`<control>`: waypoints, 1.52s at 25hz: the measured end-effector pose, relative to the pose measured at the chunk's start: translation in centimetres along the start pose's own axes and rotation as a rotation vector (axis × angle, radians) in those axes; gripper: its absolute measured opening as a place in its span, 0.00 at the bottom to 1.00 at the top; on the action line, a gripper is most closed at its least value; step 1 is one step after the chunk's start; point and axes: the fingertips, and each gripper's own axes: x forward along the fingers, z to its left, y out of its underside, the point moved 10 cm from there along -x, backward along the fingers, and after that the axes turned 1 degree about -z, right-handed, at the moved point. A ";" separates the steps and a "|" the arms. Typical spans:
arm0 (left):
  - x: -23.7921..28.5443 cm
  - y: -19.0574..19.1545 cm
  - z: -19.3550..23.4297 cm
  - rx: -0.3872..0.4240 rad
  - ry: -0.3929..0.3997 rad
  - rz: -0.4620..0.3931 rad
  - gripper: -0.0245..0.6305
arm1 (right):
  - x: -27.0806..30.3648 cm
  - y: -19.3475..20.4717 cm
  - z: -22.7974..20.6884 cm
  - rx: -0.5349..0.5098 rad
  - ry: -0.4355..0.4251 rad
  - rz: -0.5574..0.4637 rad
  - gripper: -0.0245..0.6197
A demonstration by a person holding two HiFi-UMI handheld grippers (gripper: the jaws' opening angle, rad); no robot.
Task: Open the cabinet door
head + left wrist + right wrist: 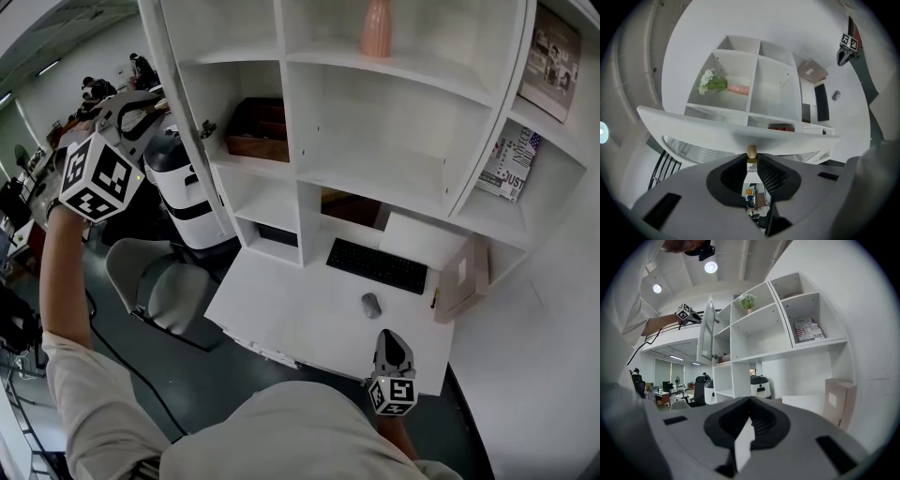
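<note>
Head view is filled by the shelf unit (292, 141), with its tall door (192, 122) swung out from the unit's upper left side, seen edge-on with its long axis upright. Below lie the desk (291, 309), a chair (155, 281) under the door, then the keyboard (377, 265) and mouse (372, 304); none seems to reach the door's height. The left gripper (751, 161) is nearly closed, clamped on the small knob (752, 151) straight ahead, while the right gripper (393, 339), closed and empty, hangs low over the desk, well apart from the door.
</note>
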 end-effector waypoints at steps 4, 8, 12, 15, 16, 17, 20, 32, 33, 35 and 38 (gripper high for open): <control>-0.7 0.8 -0.1 0.022 -0.003 0.034 0.14 | 0.5 0.0 0.4 -0.004 -0.016 0.004 0.04; -1.5 2.0 -0.1 0.033 -0.006 0.068 0.14 | 0.9 0.0 0.8 -0.008 -0.030 0.005 0.04; -2.2 3.4 -0.1 0.043 -0.004 0.100 0.14 | 1.5 0.0 1.1 -0.014 -0.048 0.011 0.04; -2.6 4.4 -0.1 0.059 -0.002 0.125 0.14 | 1.9 0.0 1.5 -0.017 -0.063 0.015 0.04; -2.7 4.8 -0.1 0.064 -0.001 0.133 0.14 | 2.1 0.0 1.7 -0.017 -0.068 0.015 0.04; -2.9 5.3 0.0 0.067 -0.001 0.141 0.14 | 2.2 0.0 1.9 -0.017 -0.073 0.016 0.04; -3.4 6.8 0.0 0.070 -0.004 0.172 0.14 | 2.5 0.0 2.3 -0.020 -0.084 0.018 0.04; -3.7 12.8 0.5 0.083 -0.002 0.267 0.14 | 3.7 0.1 3.9 -0.021 -0.105 0.027 0.04; -3.7 13.1 0.6 0.085 -0.003 0.270 0.14 | 3.8 0.1 4.0 -0.021 -0.104 0.028 0.04; -3.6 13.6 0.7 0.090 -0.002 0.279 0.14 | 4.0 0.1 4.2 -0.022 -0.106 0.029 0.04; -3.5 14.6 0.7 0.100 -0.001 0.297 0.14 | 4.4 0.1 4.7 -0.025 -0.110 0.029 0.04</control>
